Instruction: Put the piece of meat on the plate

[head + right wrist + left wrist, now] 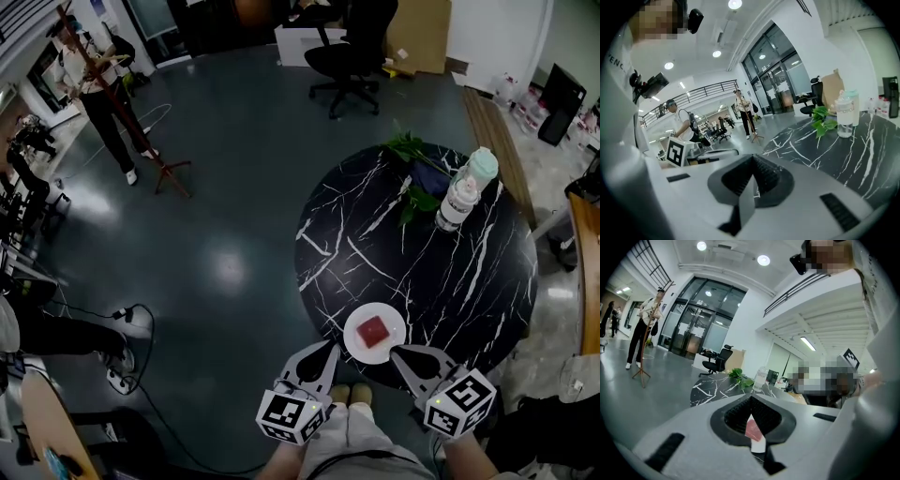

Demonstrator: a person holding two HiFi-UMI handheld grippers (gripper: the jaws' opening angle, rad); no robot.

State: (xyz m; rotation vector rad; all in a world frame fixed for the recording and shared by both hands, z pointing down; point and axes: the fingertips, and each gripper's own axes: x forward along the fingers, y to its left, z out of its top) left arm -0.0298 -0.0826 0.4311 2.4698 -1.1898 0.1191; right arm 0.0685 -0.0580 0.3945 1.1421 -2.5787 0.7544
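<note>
A red piece of meat [373, 330] lies on a small white plate [356, 343] at the near edge of the round black marble table [422, 253]. My left gripper [329, 348] hangs just left of the plate, off the table's rim, jaws shut and empty. Just right of the plate my right gripper [397, 352] is also shut with nothing in it. In the left gripper view the meat [753, 429] and plate [759, 446] show through the slit below the closed tips of the left gripper [751, 398]. The right gripper [752, 157] shows its tips meeting.
A clear bottle [466, 190] and green leaves [411, 150] stand at the table's far side. Beyond are a black office chair [345, 54], a wooden coat stand [131, 122] with a person [94, 80] beside it, and cables [127, 323] on the floor at the left.
</note>
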